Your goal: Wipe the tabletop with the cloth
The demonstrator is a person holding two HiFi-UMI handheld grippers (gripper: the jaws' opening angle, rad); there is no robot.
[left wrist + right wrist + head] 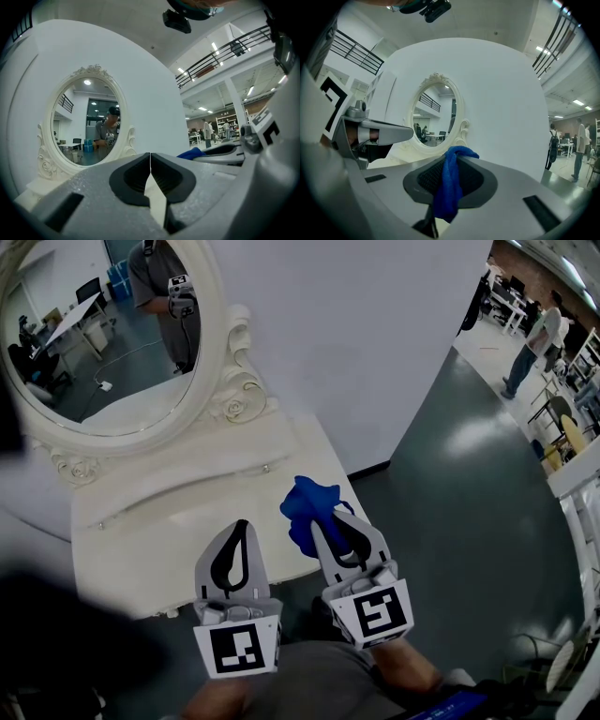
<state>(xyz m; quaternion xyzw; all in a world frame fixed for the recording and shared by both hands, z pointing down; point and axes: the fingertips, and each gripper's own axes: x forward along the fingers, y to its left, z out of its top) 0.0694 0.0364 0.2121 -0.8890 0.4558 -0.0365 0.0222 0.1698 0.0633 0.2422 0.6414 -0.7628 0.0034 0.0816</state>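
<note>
A blue cloth (pixel 307 510) hangs bunched from my right gripper (pixel 326 532), which is shut on it above the near right corner of the cream dressing table (pixel 159 540). In the right gripper view the blue cloth (pixel 449 185) is clamped between the jaws and droops down over them. My left gripper (pixel 240 538) hovers beside it over the table's front edge, shut with nothing between its jaws, which meet at the tip in the left gripper view (pixel 150 159). The blue cloth (pixel 191 153) shows there at the right.
An oval mirror (pixel 103 329) in an ornate cream frame stands at the back of the table against a white wall (pixel 375 343). Dark glossy floor (pixel 469 521) lies to the right, with people and desks (pixel 530 343) far off.
</note>
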